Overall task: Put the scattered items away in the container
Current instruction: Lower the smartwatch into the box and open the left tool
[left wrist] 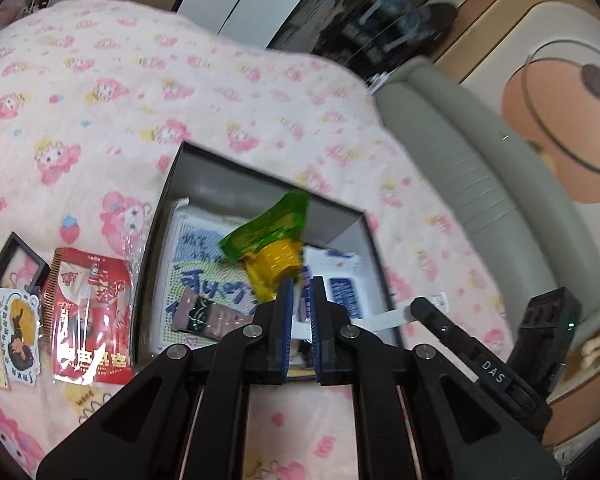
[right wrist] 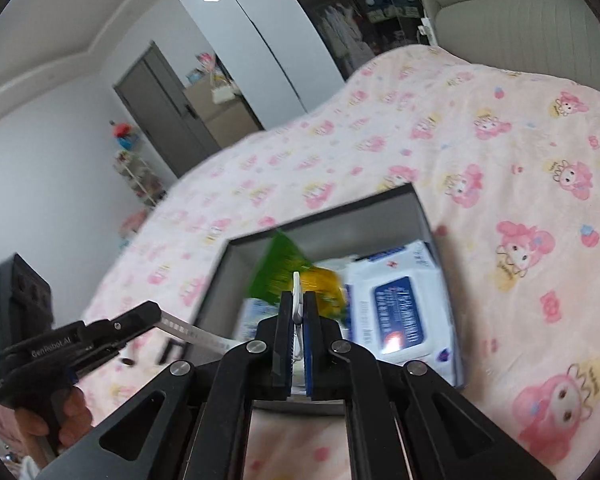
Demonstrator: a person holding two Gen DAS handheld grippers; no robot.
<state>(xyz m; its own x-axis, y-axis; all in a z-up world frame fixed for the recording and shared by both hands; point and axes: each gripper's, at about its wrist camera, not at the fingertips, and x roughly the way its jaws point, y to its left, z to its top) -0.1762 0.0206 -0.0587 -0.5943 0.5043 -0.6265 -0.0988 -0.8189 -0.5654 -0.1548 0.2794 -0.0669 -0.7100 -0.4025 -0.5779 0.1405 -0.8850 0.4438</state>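
Both grippers hang over the box (left wrist: 352, 228) on the bed: left gripper (left wrist: 301, 286) and right gripper (right wrist: 298, 300) each clamped on the white strip (right wrist: 296, 292).

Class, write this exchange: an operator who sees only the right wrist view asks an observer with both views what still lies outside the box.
Operator: Is anything left outside the box?
Observer: Yes. A red packet lies on the blanket, right beside the box.
Operator: Is that the only thing out there?
Observer: No. A small black frame sits on the far side of the packet from the box.
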